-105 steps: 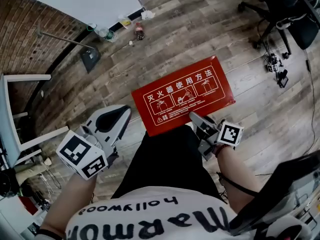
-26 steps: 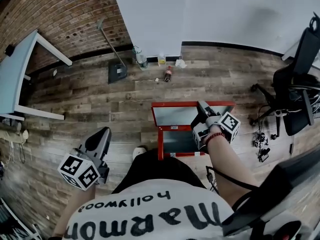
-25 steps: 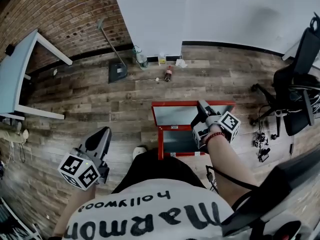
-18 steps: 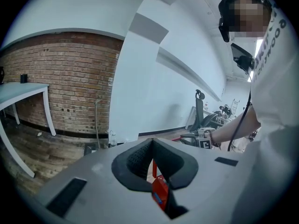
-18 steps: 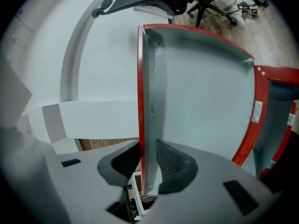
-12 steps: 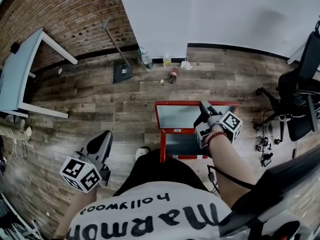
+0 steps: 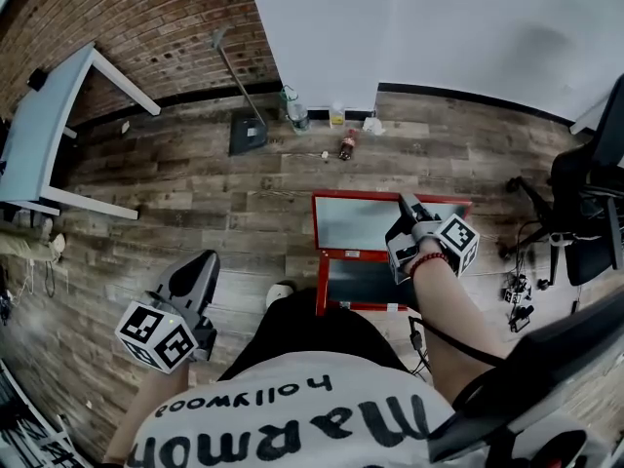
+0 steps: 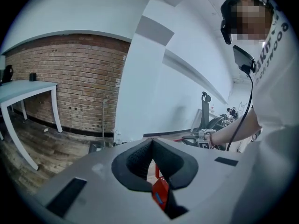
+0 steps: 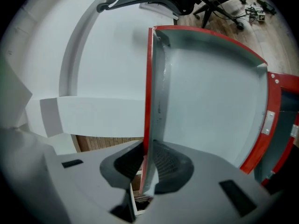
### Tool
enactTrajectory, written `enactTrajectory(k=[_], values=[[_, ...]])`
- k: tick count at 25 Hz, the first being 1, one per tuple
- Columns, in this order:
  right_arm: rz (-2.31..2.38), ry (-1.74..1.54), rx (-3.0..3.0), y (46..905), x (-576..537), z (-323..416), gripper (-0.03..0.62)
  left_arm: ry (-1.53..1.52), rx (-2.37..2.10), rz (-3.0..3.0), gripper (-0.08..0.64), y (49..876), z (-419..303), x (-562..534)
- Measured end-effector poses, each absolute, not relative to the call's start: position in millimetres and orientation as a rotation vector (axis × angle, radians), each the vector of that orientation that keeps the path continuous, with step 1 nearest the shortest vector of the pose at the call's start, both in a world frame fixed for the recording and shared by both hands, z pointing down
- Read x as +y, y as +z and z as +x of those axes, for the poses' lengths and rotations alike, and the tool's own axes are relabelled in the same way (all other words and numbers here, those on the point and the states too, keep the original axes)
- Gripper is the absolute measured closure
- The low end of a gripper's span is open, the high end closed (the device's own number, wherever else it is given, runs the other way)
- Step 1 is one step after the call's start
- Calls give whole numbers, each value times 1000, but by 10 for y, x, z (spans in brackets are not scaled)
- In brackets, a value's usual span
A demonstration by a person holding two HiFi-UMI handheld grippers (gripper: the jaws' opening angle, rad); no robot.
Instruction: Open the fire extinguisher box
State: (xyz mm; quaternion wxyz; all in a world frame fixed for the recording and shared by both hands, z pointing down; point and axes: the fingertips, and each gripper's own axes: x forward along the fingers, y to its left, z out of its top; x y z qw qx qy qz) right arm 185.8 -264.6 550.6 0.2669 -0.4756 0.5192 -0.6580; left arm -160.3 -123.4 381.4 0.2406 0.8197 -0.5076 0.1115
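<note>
The fire extinguisher box (image 7: 319, 283) sits on the wood floor (image 7: 195, 203), just right of centre in the head view and right in front of the person's knees. It's open! The lid (image 7: 361, 224) is up off the red frame, its grey inside face turned toward us, hinged, it seems, along the box's far side.

The right gripper (image 7: 408, 205) is on the lid's right-hand edge, and its own view shows why the panel stands. That thin edge, red outside and grey inside, runs straight between the two pads. The jaws have just been closing and are clamped onto it. My read is that a pinch on the side edge gives a good handle for swinging the panel about its hinge. With the lid this far back, the job looks all but done.

At lower left, well apart from the box, the left gripper (image 7: 203, 261) hangs beside the leg with its jaws pressed together on nothing. It is parked out of the way, I'd judge, since one hand is enough here.

Further out, a bottle (image 7: 347, 147) lies by the skirting at top centre and a long-handled dustpan (image 7: 247, 135) leans at the wall (image 7: 439, 18). There's a table (image 7: 39, 135) at upper left and an office chair (image 7: 585, 213) at the right edge.
</note>
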Motion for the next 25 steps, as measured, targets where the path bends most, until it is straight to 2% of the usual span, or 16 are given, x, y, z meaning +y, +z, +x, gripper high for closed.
enactTrajectory(k=[1,2,25], values=[[-1292,-1769,1408,5492,-2672,1851,548,289,-1400,2228,554,3803,-1635,-1247],[-1304,-1772,1408,5489,-2691,1841,558,280,-1408,2217,554,3795,-1662,-1251],[-1380,-1760,1309,5644,-2891,1822,560,304,-1436,2156,554,3849,-2099,-1205]])
